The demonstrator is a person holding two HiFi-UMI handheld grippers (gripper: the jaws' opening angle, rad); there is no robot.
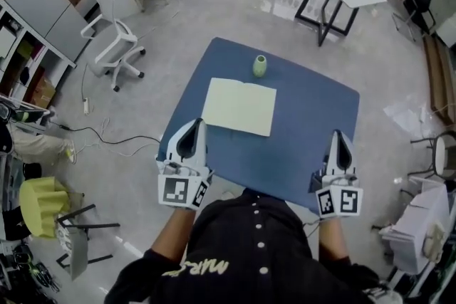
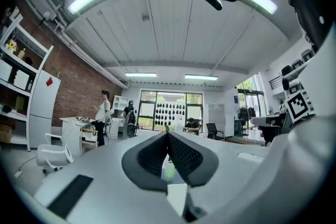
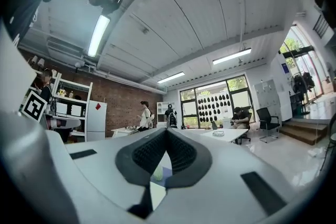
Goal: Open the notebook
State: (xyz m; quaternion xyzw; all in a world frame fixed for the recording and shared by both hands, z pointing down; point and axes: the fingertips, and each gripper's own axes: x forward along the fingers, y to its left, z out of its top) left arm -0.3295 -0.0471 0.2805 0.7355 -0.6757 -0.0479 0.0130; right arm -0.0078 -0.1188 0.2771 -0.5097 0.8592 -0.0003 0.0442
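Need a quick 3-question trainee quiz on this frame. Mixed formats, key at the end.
1. True or false: the left gripper is holding the notebook.
2. What stands beyond the notebook on the blue table? A) a green bottle B) a red mug C) a stapler
3. Fill in: the jaws of the right gripper are ____.
Key: 1 false; 2 A; 3 shut.

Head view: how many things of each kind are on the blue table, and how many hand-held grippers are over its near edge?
Notebook: 1
Green container: 1
Hand-held gripper: 2, the left hand-held gripper and the right hand-held gripper
Total: 4
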